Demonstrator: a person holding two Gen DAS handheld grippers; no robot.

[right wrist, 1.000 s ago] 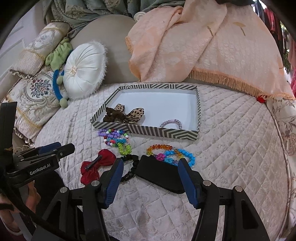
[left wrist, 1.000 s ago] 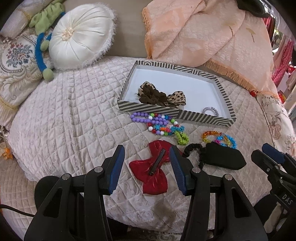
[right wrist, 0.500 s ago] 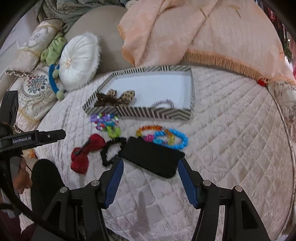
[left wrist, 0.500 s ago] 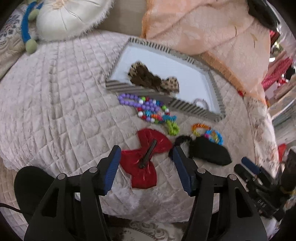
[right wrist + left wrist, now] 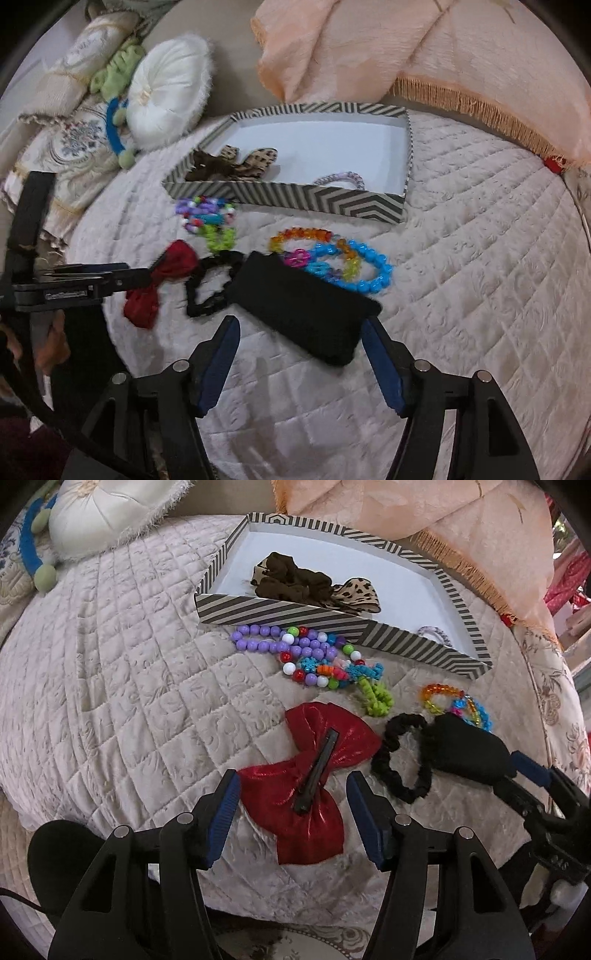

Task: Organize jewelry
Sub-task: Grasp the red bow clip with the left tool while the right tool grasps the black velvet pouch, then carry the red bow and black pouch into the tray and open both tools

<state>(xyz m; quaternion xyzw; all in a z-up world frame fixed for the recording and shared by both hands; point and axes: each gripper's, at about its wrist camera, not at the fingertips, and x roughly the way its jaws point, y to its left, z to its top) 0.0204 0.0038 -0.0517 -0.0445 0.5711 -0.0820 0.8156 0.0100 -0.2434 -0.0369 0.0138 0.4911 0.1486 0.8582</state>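
Note:
A shiny red bow (image 5: 343,738) with a dark clip lies on the quilted bed cover. My left gripper (image 5: 291,790) hangs low over its near half, open, one finger on each side and not touching it. A black pouch (image 5: 303,302) lies to the right, beside a black scrunchie (image 5: 207,291) and coloured bead bracelets (image 5: 369,266). My right gripper (image 5: 300,325) straddles the pouch's near end; its jaws are opening and its pads stand clear of the pouch. The striped box (image 5: 280,614) holds a leopard-print bow (image 5: 295,579) and a pale hair tie (image 5: 436,633).
Purple and mixed beads (image 5: 273,646) and a green coil tie (image 5: 376,696) lie just in front of the box. A white round cushion (image 5: 166,92), embroidered pillows (image 5: 74,147) and a peach fringed throw (image 5: 443,48) line the back. The bed edge drops off below both grippers.
Both grippers have sunk toward the bed and tipped further down. The left jaws have spread wider around the red bow, the right jaws slightly wider. The items have not moved.

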